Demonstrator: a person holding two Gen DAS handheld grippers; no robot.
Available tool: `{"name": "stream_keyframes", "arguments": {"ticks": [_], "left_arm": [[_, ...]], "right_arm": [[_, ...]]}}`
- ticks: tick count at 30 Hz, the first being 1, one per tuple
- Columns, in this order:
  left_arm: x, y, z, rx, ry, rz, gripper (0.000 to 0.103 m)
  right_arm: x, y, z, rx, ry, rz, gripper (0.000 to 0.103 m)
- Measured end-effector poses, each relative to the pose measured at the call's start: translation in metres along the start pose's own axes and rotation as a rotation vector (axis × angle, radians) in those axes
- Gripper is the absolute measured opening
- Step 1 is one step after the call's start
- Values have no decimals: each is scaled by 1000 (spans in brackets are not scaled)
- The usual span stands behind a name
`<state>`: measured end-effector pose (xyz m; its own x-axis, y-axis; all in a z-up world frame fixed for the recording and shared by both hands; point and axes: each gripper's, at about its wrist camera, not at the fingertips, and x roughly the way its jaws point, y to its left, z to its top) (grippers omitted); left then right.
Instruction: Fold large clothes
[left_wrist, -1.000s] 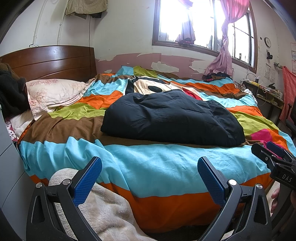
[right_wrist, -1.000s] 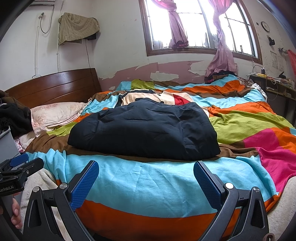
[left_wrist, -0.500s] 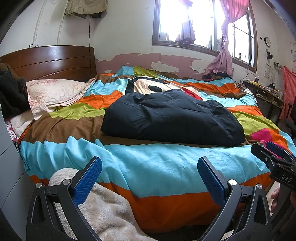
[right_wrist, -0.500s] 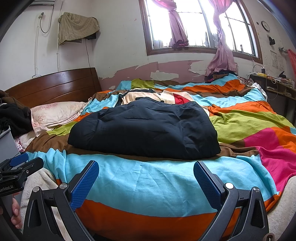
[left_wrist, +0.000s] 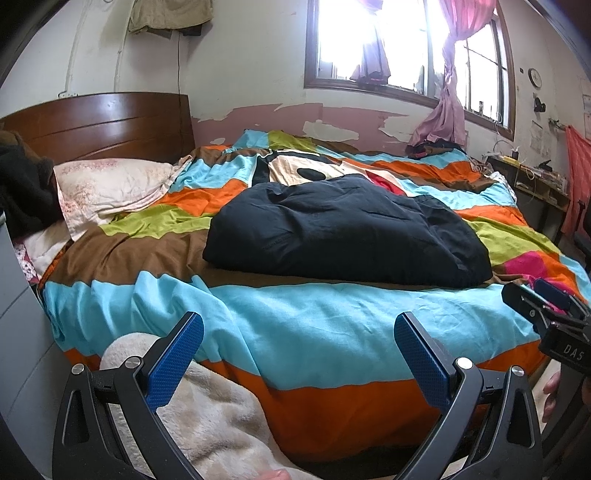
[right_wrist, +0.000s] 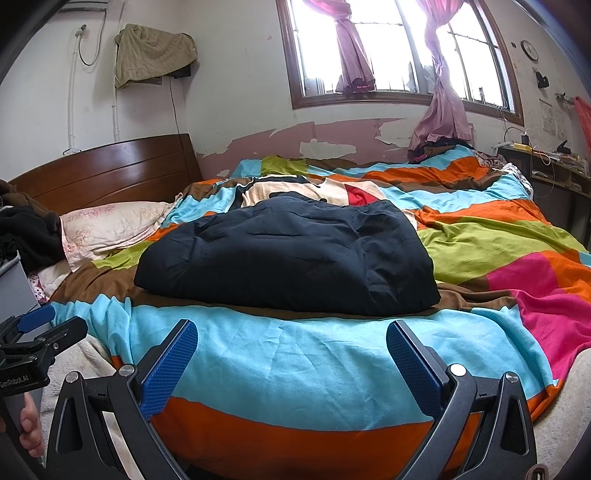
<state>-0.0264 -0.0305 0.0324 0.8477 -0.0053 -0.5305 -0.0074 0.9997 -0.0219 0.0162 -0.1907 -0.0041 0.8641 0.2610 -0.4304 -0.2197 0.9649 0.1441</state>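
Dark garment (left_wrist: 347, 229), folded, on bed (left_wrist: 295, 332)
Lies mid-bed on the striped cover, back from the near edge. Left gripper (left_wrist: 299, 354) and right gripper (right_wrist: 291, 354): fingers wide, empty, at the near edge.

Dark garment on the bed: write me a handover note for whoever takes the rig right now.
Left tongs: open, empty, held off the near edge of the bed.
Right tongs: open, empty, level with the left ones.
Dark garment: lies mid-bed on the striped cover as a compact, puffy bundle; neither tongs touch it.
Done: it looks folded into a rough rectangle.
Left: check the fold is tidy; whether more clothes wait cannot be told.
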Motion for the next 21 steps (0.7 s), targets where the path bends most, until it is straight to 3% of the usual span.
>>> {"name": "stream_keyframes", "arguments": {"ticks": [21], "left_arm": [[-2, 3, 0, -10, -13, 3, 101]], "right_arm": [[0, 0, 1, 2, 2, 0, 103]]}}
